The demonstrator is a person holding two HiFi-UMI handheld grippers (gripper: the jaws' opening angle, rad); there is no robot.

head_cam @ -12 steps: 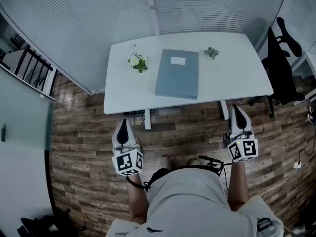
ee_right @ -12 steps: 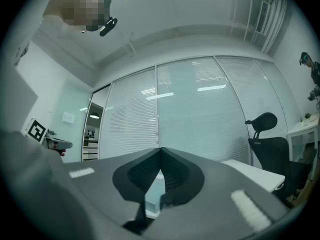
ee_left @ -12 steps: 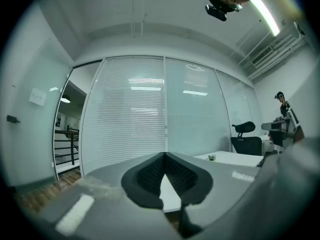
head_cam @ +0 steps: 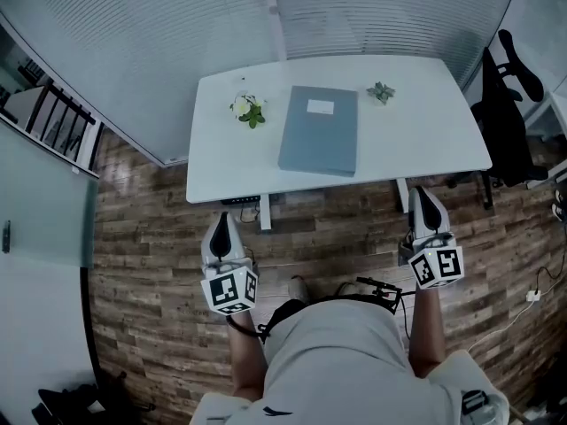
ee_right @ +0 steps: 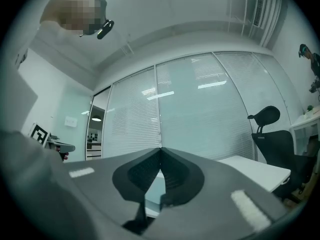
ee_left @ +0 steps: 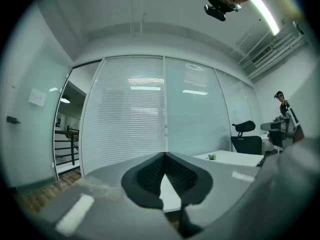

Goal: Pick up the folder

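A grey-blue folder [head_cam: 319, 130] with a white label lies flat in the middle of the white table [head_cam: 221, 175] in the head view. My left gripper [head_cam: 222, 229] hovers over the wooden floor short of the table's front left, shut with nothing in it. My right gripper [head_cam: 423, 202] is held near the table's front right corner, shut and empty too. In the left gripper view the jaw tips [ee_left: 164, 154] meet, with the table [ee_left: 235, 159] beyond at the right. The right gripper view shows its tips [ee_right: 160, 148] closed and the table [ee_right: 260, 171] at the right.
A small white flower sprig [head_cam: 247, 110] lies left of the folder and a small green plant [head_cam: 381, 92] at its upper right. A black office chair [head_cam: 505, 118] stands right of the table. Glass walls with blinds [head_cam: 177, 34] run behind it.
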